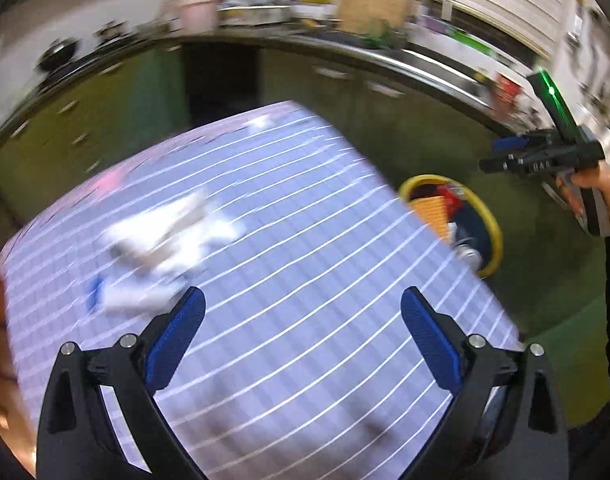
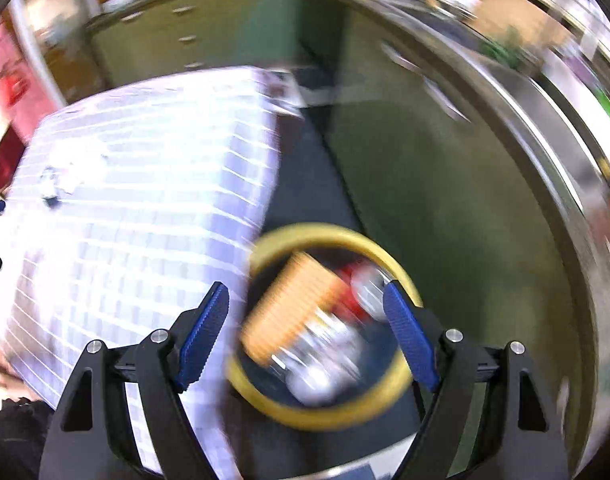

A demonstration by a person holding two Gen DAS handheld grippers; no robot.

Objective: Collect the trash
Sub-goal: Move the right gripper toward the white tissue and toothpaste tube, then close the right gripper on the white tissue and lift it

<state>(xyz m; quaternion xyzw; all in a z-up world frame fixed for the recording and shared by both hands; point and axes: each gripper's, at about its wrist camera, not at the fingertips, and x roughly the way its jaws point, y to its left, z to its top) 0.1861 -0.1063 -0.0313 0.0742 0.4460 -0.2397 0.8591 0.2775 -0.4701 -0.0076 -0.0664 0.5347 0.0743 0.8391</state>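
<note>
Both your claws, left claw [image 1: 303, 312] and right claw [image 2: 305, 306], gape wide, empty; the bin [image 2: 401, 272] holds several pieces, white scraps [image 1: 165, 236] wait on the table [image 1: 325, 280].

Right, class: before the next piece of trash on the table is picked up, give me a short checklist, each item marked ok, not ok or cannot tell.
1. Left claw open and empty: ok.
2. Right claw open and empty: ok.
3. White scraps on the checked tablecloth, ahead and left of the left claw: ok.
4. Yellow-rimmed bin beside the table, under the right claw: ok.
5. Room left in the bin: cannot tell, blurred.
</note>
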